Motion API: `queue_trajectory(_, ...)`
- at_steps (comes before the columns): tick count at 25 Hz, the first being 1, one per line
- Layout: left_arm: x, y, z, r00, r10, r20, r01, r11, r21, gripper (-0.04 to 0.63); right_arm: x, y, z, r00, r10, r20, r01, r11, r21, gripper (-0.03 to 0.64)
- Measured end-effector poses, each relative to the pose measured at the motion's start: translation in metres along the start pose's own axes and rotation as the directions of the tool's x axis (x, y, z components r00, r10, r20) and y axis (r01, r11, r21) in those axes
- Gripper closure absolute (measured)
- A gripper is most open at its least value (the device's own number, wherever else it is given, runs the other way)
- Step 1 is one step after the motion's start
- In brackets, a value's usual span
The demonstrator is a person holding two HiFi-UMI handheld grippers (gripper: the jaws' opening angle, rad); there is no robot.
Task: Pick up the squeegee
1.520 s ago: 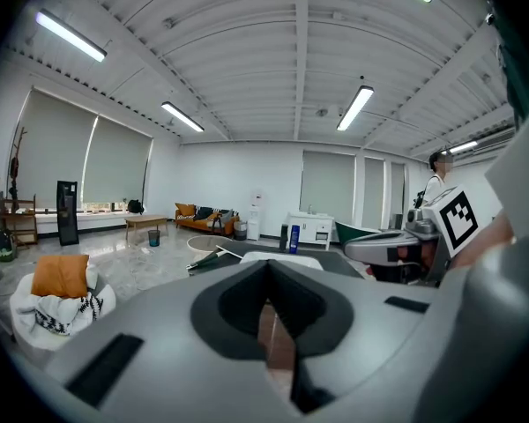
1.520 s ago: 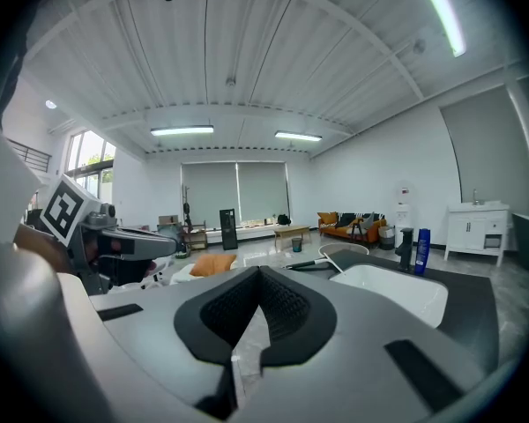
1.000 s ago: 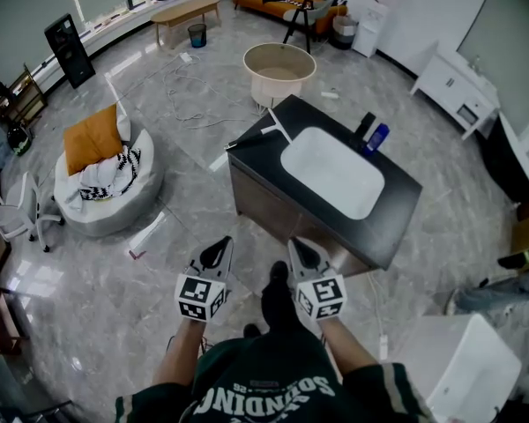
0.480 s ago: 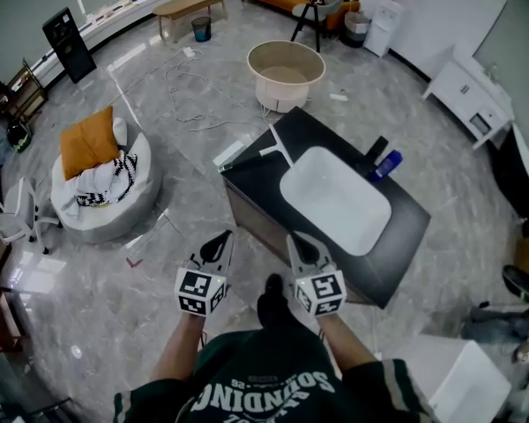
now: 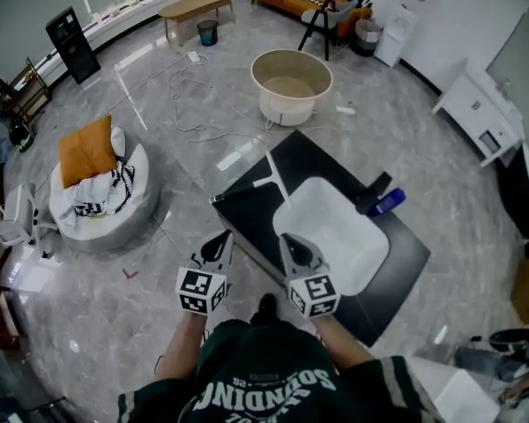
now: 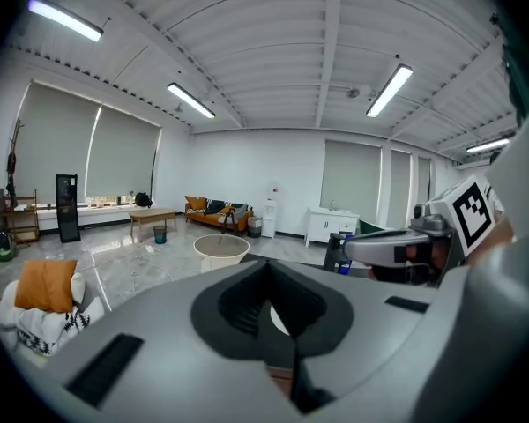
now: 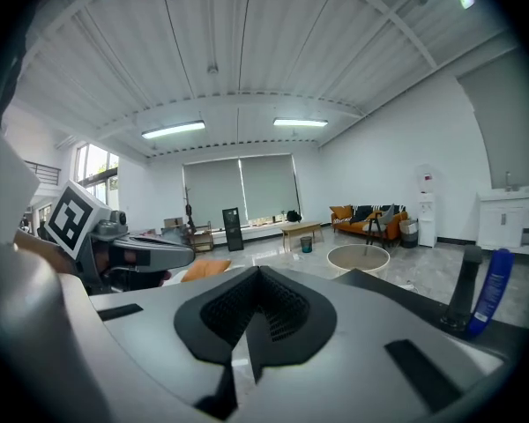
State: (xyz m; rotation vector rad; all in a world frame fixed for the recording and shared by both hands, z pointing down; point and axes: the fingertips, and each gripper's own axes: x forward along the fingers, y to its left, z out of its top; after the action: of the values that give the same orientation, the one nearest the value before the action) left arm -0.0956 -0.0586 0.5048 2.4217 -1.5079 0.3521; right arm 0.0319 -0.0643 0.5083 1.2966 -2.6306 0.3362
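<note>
Your left gripper (image 5: 220,241) and right gripper (image 5: 293,244) are pressed together, empty. The squeegee (image 5: 263,183), far-left on the counter (image 5: 247,217), looks light and stiff; pinch its handle.

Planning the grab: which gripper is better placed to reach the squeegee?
Probably left: the squeegee lies on the counter's left corner, ahead of the left gripper; the right gripper faces the sink. Both are shut.

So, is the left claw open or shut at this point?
Shut. In the left gripper view the left claw has its jaws pressed together along one seam, with nothing held between them.
</note>
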Motion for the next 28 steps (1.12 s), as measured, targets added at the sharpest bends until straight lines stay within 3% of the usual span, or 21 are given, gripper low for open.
queue_trajectory(10, 0.062, 0.029, 0.027, 1.000, -0.017, 0.006, 0.016, 1.000, 0.017, 0.594, 0.049, -0.040, 0.016, 1.000, -0.010, 0.003, 0.010, 1.000, 0.000, 0.617)
queue_trajectory(22, 0.145, 0.074, 0.061, 0.991, -0.131, -0.006, 0.131, 0.990, 0.055, 0.594, 0.119, -0.082, 0.046, 0.994, -0.101, 0.026, 0.101, 0.995, 0.017, 0.617)
queue_trajectory(28, 0.169, 0.087, 0.057, 0.984, -0.175, -0.044, 0.178, 0.981, 0.081, 0.594, 0.135, -0.091, 0.037, 0.991, -0.137, -0.005, 0.137, 0.990, 0.027, 0.617)
